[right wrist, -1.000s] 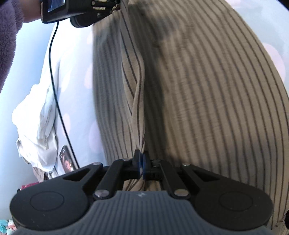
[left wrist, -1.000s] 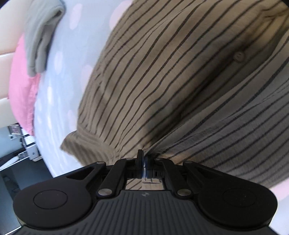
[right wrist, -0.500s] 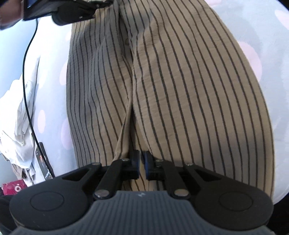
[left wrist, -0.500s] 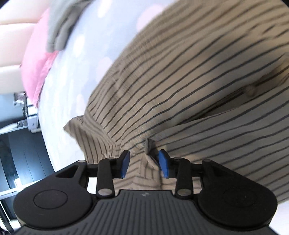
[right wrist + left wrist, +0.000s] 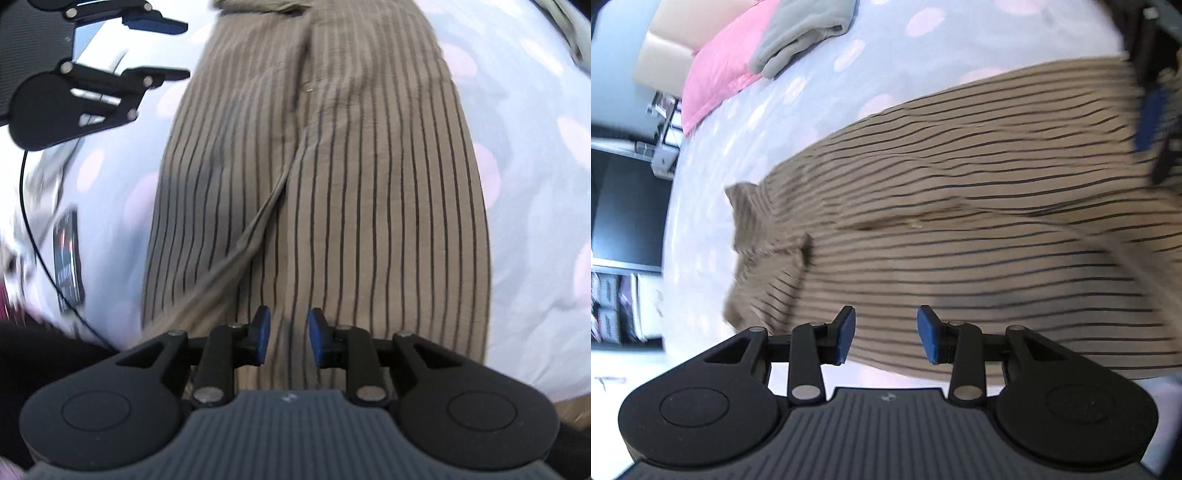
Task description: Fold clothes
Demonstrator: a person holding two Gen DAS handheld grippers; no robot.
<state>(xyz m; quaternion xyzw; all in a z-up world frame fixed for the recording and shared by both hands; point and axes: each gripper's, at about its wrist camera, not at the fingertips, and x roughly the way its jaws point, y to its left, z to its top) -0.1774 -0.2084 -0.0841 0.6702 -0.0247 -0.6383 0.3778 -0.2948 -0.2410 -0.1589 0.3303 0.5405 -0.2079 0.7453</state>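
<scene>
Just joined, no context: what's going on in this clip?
A person with tongs in each hand is folding a brown striped shirt on a dotted bedsheet. The shirt lies flat as a long narrow strip. The left tongs are open above it, holding nothing. The right tongs are opening over its near end, no cloth between the pads.
</scene>
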